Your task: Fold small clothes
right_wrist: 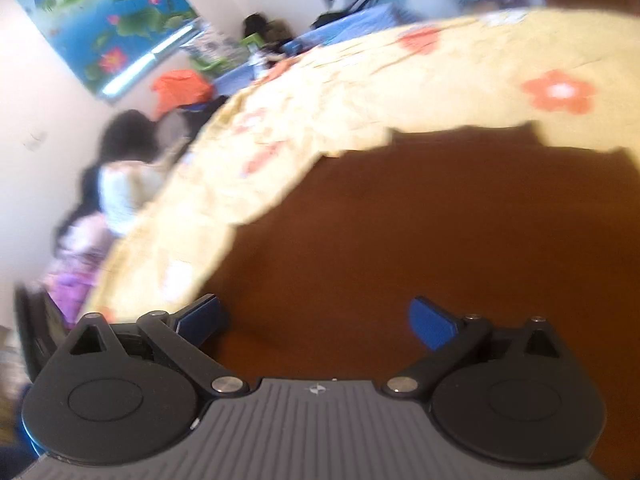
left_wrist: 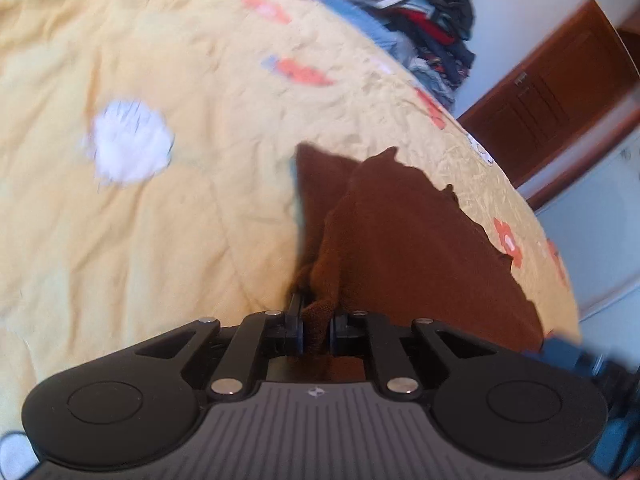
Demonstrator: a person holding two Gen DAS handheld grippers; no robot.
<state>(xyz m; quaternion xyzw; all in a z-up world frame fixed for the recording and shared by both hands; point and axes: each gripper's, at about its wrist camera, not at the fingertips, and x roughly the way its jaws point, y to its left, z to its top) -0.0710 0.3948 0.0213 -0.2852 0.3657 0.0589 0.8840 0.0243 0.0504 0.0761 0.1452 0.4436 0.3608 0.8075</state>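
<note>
Both tongs sit low over a brown garment (left_wrist: 404,248) spread on a yellow bedspread (left_wrist: 192,160) printed with orange flowers and white patches. On the left gripper (left_wrist: 316,320) the jaws are drawn together with a bunched fold of the brown cloth pinched between them; the fabric rises from the pinch and fans out toward the far right, its ragged edge lying on the bedspread. On the right gripper (right_wrist: 316,320) the blue-padded fingers (right_wrist: 434,322) stand wide apart with nothing between them, poised just over the same brown garment (right_wrist: 440,232), which fills the near and right part of that view; whether the pads touch the cloth is hard to say through the blur.

At the far right of the left wrist view a heap of mixed dark clothes (left_wrist: 420,16) is piled at the far edge of the bed, with a wooden door (left_wrist: 552,92) beyond it. In the right wrist view a picture of lotus flowers and water (right_wrist: 104,20) hangs on the far left wall, an orange bundle (right_wrist: 182,88) lies below it, and a person (right_wrist: 124,176) in a pale top is at the left edge of the bed, heavily blurred.
</note>
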